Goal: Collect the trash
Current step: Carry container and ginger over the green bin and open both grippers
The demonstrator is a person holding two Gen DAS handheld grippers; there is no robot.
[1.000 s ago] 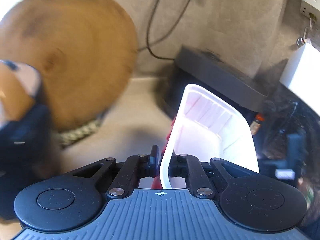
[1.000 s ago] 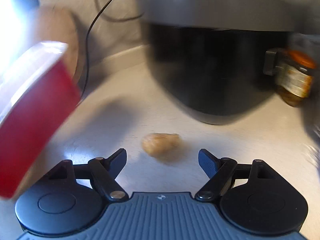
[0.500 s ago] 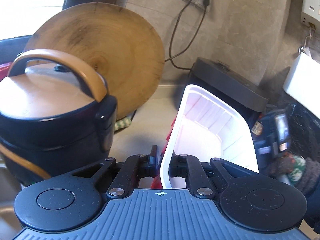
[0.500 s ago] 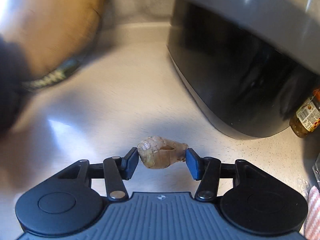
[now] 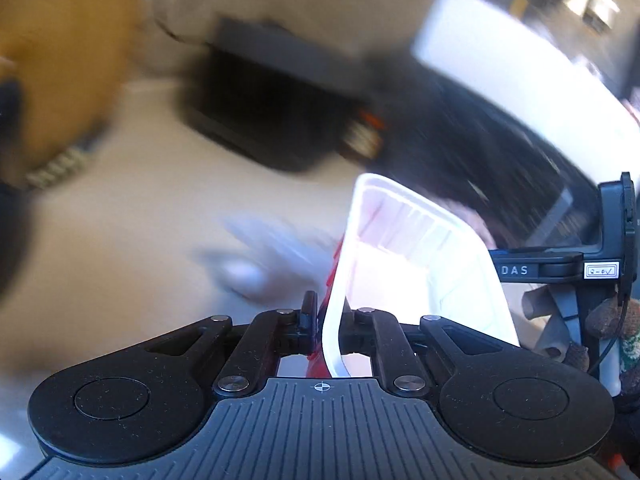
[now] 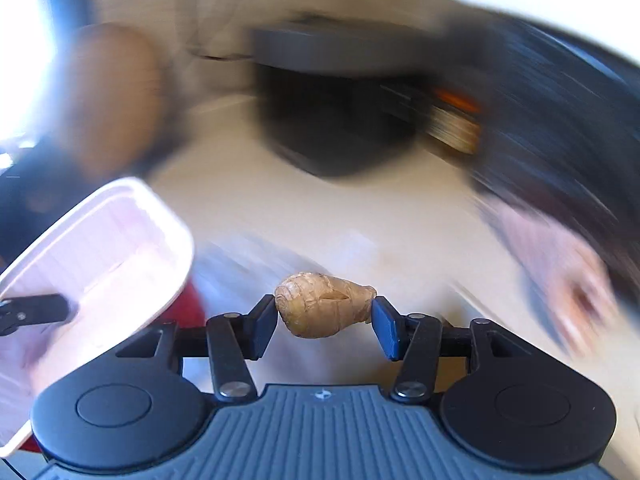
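My left gripper (image 5: 328,320) is shut on the side wall of a plastic tub (image 5: 420,264), white inside and red outside, and holds it tilted above the counter. In the right wrist view the same tub (image 6: 92,248) hangs at the lower left, close beside my right gripper (image 6: 324,316). The right gripper is shut on a small beige, ridged lump of trash (image 6: 324,310), which looks like a ginger knob. The lump is held clear of the counter. Both views are blurred by motion.
A black appliance with a grey lid (image 5: 272,100) stands at the back of the pale counter (image 5: 140,240). A round wooden board (image 5: 60,60) leans at the left. A jar with an orange cap (image 6: 456,120) sits right of the appliance. Dark clutter fills the right side.
The right gripper closed on the beige lump, which lay on the counter, and lifted it. The tub has come in beside it at the left. Both views swung and blurred.
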